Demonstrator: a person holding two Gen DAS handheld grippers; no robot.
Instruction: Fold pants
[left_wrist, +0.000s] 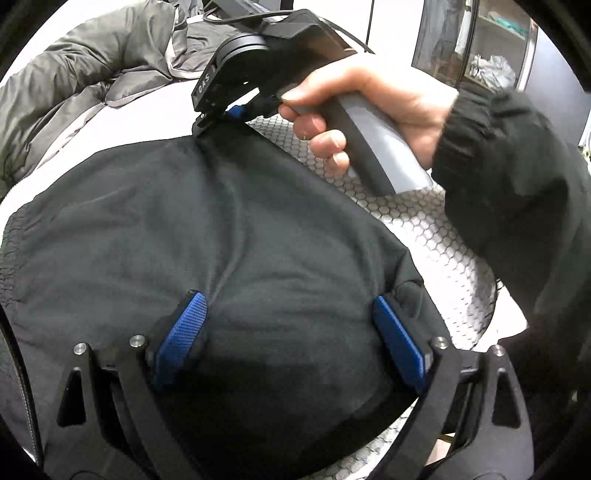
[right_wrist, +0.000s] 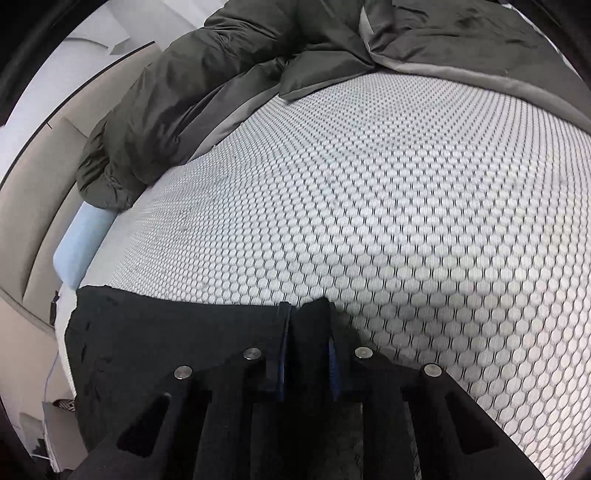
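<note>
Black pants (left_wrist: 207, 229) lie spread on a bed with a white honeycomb-patterned cover (left_wrist: 417, 236). My left gripper (left_wrist: 291, 332) is open, its blue pads (left_wrist: 184, 332) wide apart over the near part of the fabric. My right gripper (left_wrist: 216, 120), held by a hand in a black sleeve, is shut on the far edge of the pants. In the right wrist view the right gripper (right_wrist: 308, 332) pinches a fold of the black pants (right_wrist: 166, 332) between its nearly closed fingers, above the honeycomb cover (right_wrist: 406, 221).
A dark grey-green duvet (right_wrist: 177, 103) is bunched along the far side of the bed, and shows in the left wrist view (left_wrist: 74, 74). A light blue pillow (right_wrist: 81, 240) sits at the bed's left edge. A glass cabinet (left_wrist: 491, 44) stands at the back right.
</note>
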